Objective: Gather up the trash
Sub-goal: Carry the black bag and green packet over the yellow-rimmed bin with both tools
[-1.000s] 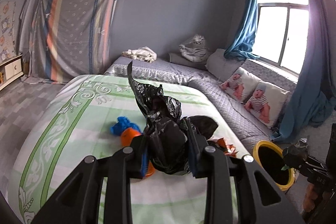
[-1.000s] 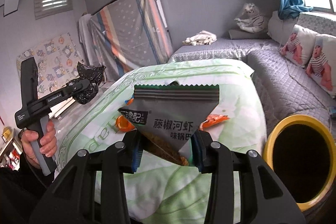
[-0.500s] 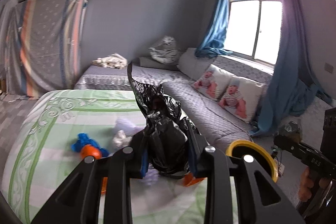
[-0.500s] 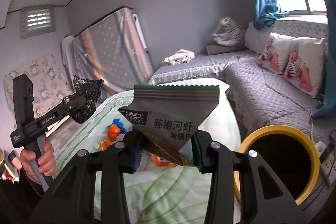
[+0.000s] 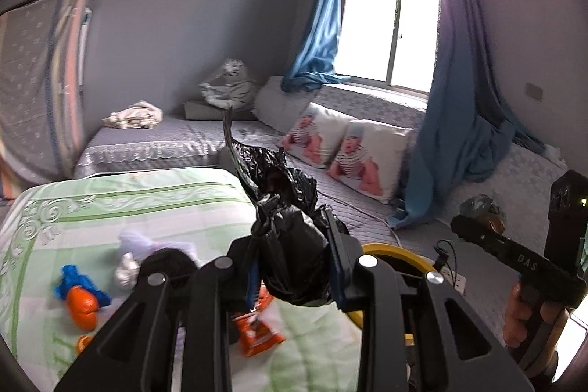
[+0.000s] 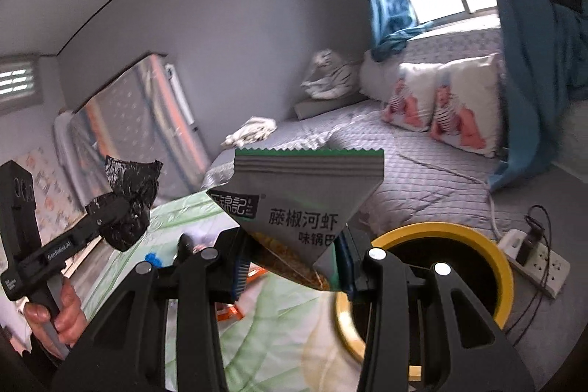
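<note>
Grey snack packet (image 6: pixel 308 201) with black Chinese print "藤椒河虾" and below it "味锅巴", a dark logo box at its left not readable, left gripper (image 6: pixel 121 219) body marked "GenRobot.AI", right gripper (image 5: pixel 481 215) body marked "DAS"

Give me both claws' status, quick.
Left claw: shut on crumpled black plastic bag.
Right claw: shut on grey foil snack packet.
</note>
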`<state>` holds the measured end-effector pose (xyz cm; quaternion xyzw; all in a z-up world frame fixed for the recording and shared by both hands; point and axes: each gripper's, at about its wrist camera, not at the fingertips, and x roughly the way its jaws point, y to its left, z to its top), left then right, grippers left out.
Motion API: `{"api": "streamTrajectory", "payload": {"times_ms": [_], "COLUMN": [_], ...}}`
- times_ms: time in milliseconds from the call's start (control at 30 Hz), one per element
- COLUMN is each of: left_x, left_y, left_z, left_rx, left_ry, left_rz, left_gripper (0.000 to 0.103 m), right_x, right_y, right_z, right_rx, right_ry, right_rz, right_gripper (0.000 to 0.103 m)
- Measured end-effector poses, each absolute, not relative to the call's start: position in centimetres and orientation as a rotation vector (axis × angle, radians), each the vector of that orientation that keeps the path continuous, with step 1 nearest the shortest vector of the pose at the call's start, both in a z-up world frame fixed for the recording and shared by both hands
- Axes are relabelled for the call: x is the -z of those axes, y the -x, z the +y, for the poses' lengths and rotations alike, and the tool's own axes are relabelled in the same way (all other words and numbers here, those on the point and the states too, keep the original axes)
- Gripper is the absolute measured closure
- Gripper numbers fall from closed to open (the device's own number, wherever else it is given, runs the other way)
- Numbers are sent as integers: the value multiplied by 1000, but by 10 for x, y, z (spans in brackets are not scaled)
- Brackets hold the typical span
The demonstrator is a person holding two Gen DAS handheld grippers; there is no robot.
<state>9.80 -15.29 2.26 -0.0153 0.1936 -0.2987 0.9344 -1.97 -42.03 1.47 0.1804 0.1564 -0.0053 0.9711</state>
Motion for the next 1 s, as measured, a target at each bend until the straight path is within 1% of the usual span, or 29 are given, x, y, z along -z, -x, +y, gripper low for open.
{"api": "streamTrajectory", "payload": {"times_ms": [300,1000], "left_x": [-20,30], "left_y": [-109,-138], "left_z": [-208,-303], "left_rx": [731,866], "left_ry": [25,-36], "left_rz": [416,560], "left_gripper": [76,76], "right_x": [-6,40], "right_y": [23,12], "right_z": [-453,-504], "right_rx": [95,216], "right_ry": [-404,-513], "right_rz": [317,387], "right_gripper": [66,66]}}
